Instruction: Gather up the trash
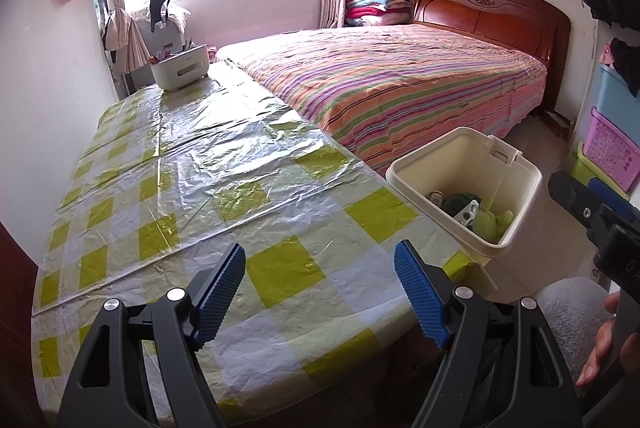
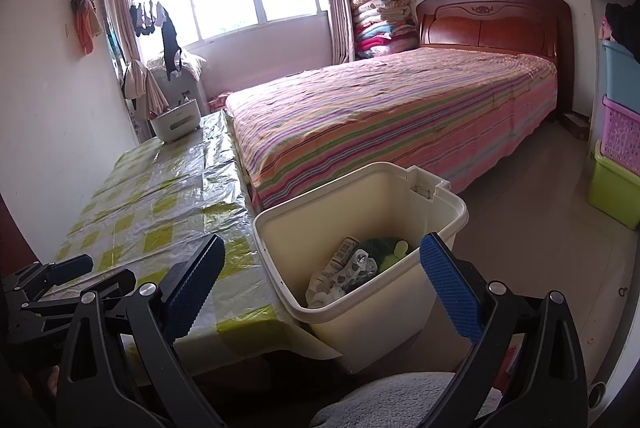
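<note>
A cream trash bin (image 1: 516,224) (image 2: 360,328) stands on the floor at the table's near right corner. Inside it lie a crumpled green item (image 1: 494,222) (image 2: 380,248), a can (image 1: 436,196) and patterned wrappers (image 2: 352,268). My left gripper (image 1: 320,292) hovers open over the near edge of the table (image 1: 200,168), whose cloth is green-and-white checked plastic; nothing is between its blue pads. My right gripper (image 2: 320,292) is open just in front of the bin, with the bin's near rim seen between its fingers. The other gripper (image 1: 592,212) (image 2: 52,280) shows at each view's edge.
A white caddy with pens (image 1: 182,66) (image 2: 176,124) sits at the table's far end. A bed with a striped cover (image 1: 400,88) (image 2: 400,116) runs along the table's right side. Stacked plastic crates (image 1: 608,144) (image 2: 620,156) line the right wall. A grey cushion (image 2: 400,404) lies below.
</note>
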The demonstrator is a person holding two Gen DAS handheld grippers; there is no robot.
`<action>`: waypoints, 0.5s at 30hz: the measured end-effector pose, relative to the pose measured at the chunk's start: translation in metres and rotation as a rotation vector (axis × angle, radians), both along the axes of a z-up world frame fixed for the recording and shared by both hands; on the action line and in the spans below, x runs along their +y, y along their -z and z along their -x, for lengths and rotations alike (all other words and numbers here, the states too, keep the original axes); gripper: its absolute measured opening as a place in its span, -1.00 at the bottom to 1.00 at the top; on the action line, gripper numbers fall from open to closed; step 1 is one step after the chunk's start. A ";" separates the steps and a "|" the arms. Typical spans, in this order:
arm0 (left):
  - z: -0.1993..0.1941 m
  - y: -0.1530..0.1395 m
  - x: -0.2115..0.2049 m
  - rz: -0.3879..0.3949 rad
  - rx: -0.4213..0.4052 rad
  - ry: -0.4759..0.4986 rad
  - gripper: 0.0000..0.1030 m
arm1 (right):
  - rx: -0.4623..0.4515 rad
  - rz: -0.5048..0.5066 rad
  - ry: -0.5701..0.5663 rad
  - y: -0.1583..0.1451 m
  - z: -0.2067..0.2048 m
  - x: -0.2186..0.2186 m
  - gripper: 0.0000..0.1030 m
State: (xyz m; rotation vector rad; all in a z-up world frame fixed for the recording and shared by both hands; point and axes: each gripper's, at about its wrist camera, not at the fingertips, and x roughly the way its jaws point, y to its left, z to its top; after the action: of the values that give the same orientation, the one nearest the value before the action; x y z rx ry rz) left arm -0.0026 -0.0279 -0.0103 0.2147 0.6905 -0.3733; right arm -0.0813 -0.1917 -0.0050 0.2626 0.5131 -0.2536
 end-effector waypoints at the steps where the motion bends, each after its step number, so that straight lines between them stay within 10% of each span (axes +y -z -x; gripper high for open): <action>1: 0.000 0.000 -0.001 -0.004 -0.001 0.002 0.45 | 0.000 -0.002 0.000 0.000 0.000 0.000 0.87; 15: 0.004 0.000 -0.010 -0.039 -0.037 0.019 0.46 | 0.010 -0.018 0.004 0.006 -0.002 -0.002 0.87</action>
State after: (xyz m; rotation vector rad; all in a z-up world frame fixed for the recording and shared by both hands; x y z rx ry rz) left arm -0.0066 -0.0376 -0.0104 0.2649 0.6604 -0.3730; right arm -0.0795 -0.1941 -0.0110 0.2800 0.5253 -0.2543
